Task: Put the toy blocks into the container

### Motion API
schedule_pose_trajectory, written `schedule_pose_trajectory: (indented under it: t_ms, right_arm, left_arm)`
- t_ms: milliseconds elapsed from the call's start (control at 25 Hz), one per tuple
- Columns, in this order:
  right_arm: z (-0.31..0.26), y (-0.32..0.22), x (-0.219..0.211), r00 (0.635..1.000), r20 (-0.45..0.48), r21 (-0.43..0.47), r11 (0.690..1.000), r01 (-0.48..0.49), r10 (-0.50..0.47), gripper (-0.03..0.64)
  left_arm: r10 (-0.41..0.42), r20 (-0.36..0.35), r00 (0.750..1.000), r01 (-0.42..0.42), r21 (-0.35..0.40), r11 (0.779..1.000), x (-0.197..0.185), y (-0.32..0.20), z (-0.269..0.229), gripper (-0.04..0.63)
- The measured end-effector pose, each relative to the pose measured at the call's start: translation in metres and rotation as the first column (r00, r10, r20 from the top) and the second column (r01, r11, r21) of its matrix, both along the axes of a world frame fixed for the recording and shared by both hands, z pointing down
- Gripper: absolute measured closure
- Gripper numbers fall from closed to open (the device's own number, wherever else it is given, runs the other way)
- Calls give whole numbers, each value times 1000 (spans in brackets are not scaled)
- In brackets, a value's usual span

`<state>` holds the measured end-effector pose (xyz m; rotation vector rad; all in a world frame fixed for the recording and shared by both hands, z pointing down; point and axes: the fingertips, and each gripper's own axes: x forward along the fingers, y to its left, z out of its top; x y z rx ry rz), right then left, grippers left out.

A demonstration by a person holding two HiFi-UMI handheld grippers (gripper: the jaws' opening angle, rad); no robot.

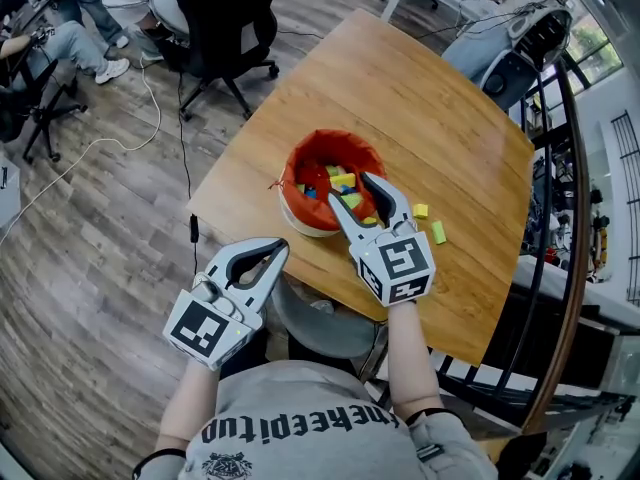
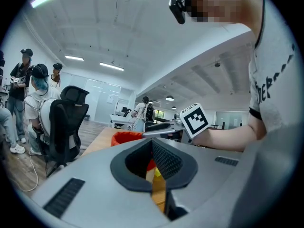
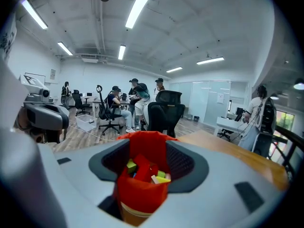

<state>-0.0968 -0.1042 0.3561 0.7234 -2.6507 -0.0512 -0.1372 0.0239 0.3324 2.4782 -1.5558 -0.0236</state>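
The container (image 1: 297, 180) stands by the table's (image 1: 470, 138) near left edge, with the right gripper (image 1: 351, 190) over its mouth. Two blocks (image 1: 421, 210) lie just beside it; the far half lies open.

container (image 1: 330, 137) near rim behind right gripper (image 1: 350, 192), toy blocks (image 1: 341, 180) partly buried

Legible print: one item. The person's grey T-shirt (image 1: 300, 413), head view, has a row of black letters across the chest, upside down to the camera. The middle part reads roughly "keepitup"; both ends are unclear. The round emblem beneath it is too small to read. The black-and-white square markers on the cubes of the left gripper (image 1: 278, 251) and the right gripper (image 1: 358, 196) are coded patterns with no letters or digits.
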Motion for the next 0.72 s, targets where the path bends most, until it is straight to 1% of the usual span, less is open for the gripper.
schedule_pose_trajectory:
  t_ms: [160,200,280,320,480,720]
  right_arm:
    - [-4,0,5,999,32,-2,1000,-18,18,390]
    - [-6,0,8,999,47,-5,1000,-25,25,438]
    - [-10,2,15,996,79,-14,999,-34,35,554]
    - [-12,4,19,995,90,-20,999,-33,34,596]
    - [-15,12,35,994,103,-35,999,-26,30,606]
    - [-16,11,74,989,102,-37,994,-100,103,606]
  left_arm:
    - [14,0,1000,-14,2,1000,3,-3,1,580]
    - [20,1,1000,-20,2,1000,4,-3,1,580]
    - [35,0,999,-35,1,999,9,-5,1,580]
    - [44,0,999,-44,0,999,11,-6,1,580]
    - [93,1,996,-93,1,996,25,-12,0,580]
    - [180,4,984,-180,8,984,54,-22,-3,580]
